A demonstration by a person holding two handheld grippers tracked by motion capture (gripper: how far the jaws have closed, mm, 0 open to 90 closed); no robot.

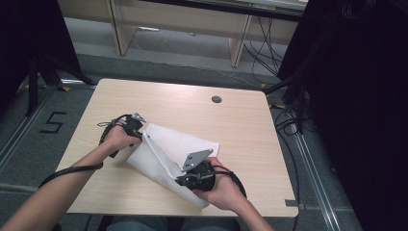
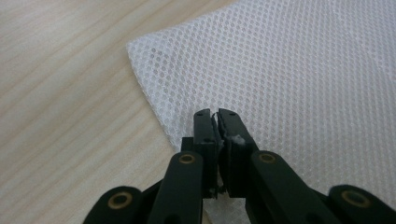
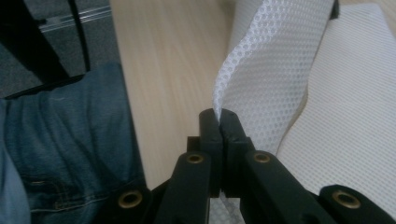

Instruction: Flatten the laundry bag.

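Note:
A white mesh cloth (image 1: 175, 149) lies on the wooden table (image 1: 231, 125), its near-left part lifted off the surface. My left gripper (image 1: 143, 136) is shut on the cloth's left edge; in the left gripper view its jaws (image 2: 215, 114) pinch a thin bit of the mesh (image 2: 289, 70). My right gripper (image 1: 182, 181) is shut on the cloth's near edge. In the right gripper view the gripper (image 3: 219, 114) holds a raised fold of mesh (image 3: 271, 74) that rises from the jaws.
A round cable hole (image 1: 216, 99) sits near the table's far edge. Wooden furniture legs (image 1: 238, 45) and cables lie on the floor beyond. The person's jeans (image 3: 70, 140) are close under the table's near edge.

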